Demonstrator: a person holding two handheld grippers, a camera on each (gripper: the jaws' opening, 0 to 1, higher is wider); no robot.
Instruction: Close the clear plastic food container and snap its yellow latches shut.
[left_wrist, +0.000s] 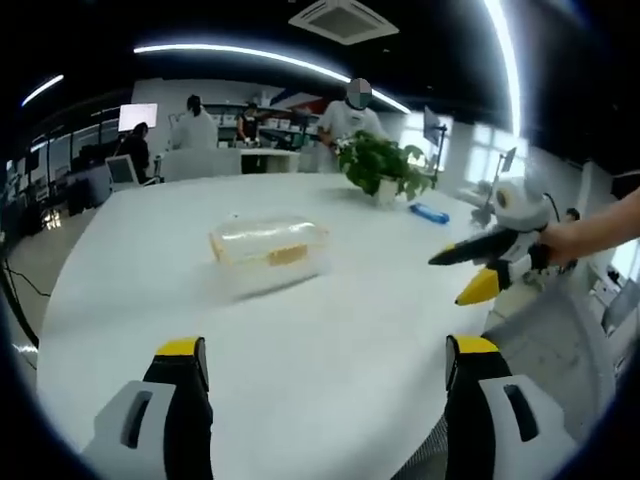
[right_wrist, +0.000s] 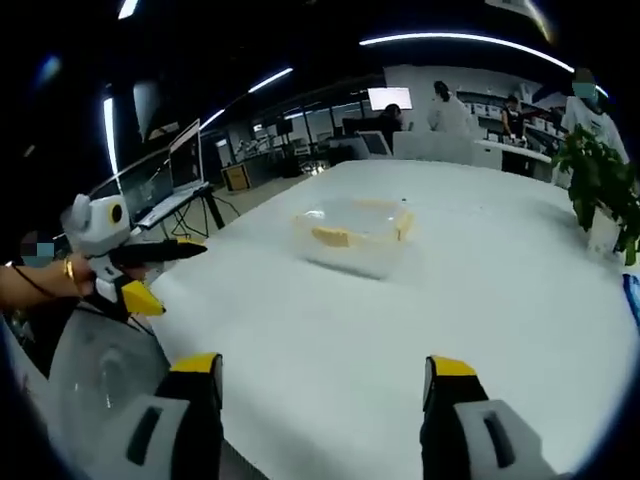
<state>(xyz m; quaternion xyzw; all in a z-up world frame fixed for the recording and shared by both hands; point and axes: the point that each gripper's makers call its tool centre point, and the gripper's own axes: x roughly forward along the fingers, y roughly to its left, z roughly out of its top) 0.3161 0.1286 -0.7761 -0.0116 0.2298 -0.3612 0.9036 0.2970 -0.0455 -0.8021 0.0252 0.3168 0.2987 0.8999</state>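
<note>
Nearest each camera, the left gripper (left_wrist: 325, 365) and the right gripper (right_wrist: 325, 380) hold their yellow-tipped jaws wide apart over the round white table (left_wrist: 330, 330), gripping nothing. Mid-table sits the clear rectangular plastic food container (left_wrist: 268, 243) with yellow latches, long axis across the left gripper view. Its contents and lid position are too blurred to tell.
</note>
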